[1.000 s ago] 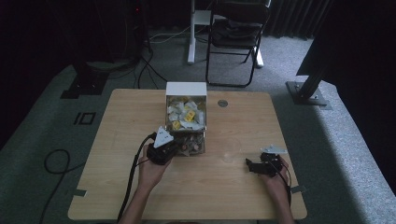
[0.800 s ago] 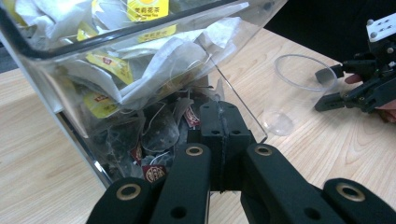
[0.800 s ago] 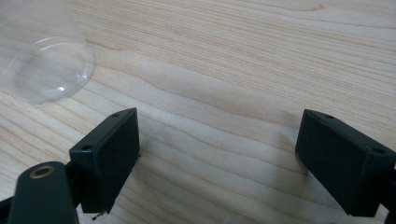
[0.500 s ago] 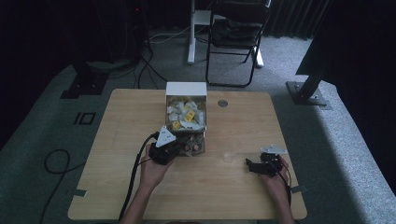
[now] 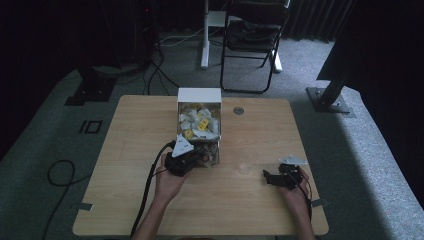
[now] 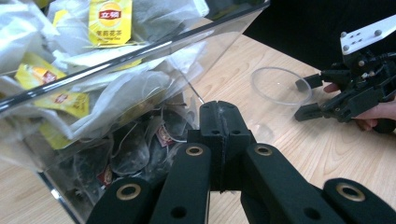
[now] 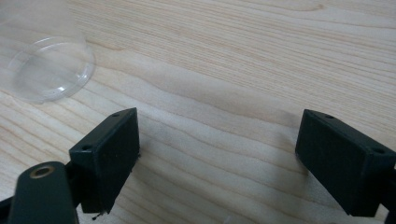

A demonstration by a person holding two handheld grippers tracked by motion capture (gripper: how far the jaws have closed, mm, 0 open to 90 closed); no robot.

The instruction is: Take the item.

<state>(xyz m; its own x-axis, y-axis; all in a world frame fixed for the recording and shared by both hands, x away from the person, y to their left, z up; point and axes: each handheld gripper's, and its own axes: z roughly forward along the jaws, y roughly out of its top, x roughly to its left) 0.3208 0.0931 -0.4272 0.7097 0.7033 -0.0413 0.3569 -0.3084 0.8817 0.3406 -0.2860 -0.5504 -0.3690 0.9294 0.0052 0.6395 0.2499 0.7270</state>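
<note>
Starting tea bag grab imo: left gripper (image 6: 219, 140) jaws pressed together, empty afaict, tip right at clear box (image 6: 140, 79) w/ tea bags (image 6: 109, 21). Clear cup (image 7: 46, 65) just ahead-left of right gripper (image 7: 219, 158), jaws wide apart, hovering over table (image 7: 243, 60). Nothing in cup yet, all moving left.
</note>
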